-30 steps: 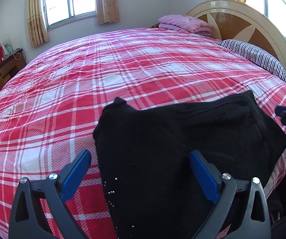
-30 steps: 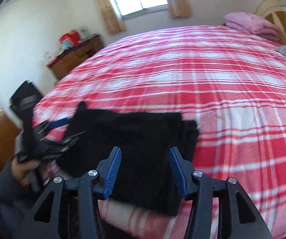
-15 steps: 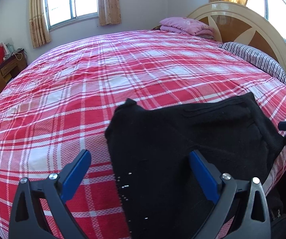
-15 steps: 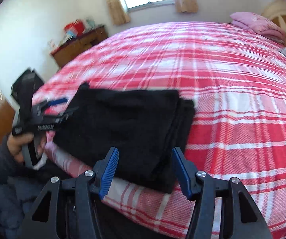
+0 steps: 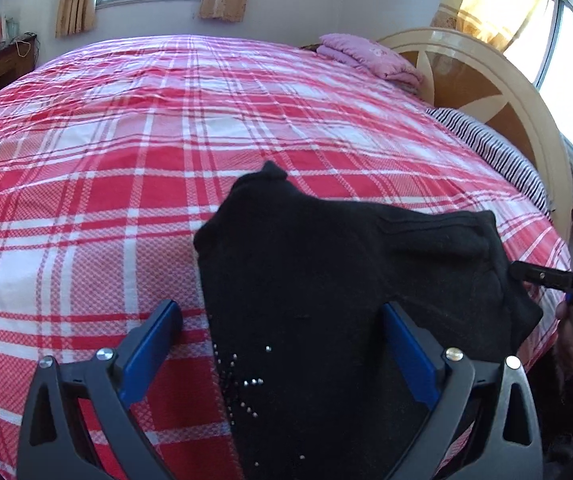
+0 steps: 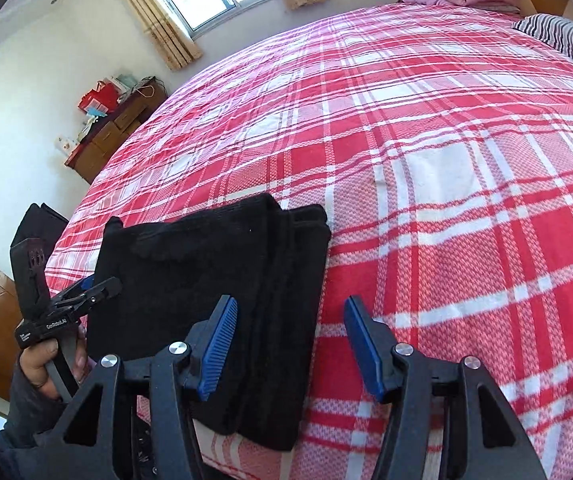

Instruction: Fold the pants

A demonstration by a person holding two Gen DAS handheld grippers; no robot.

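Fingers (image 5: 404,356) of both grippers spread apart above black pants (image 6: 214,276) on plaid bed (image 6: 426,140).

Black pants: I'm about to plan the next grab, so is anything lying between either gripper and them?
Nothing visible. The black pants lie folded on the plaid bedspread right before the open left gripper and open right gripper. The pink bedding and striped pillow lie far off.
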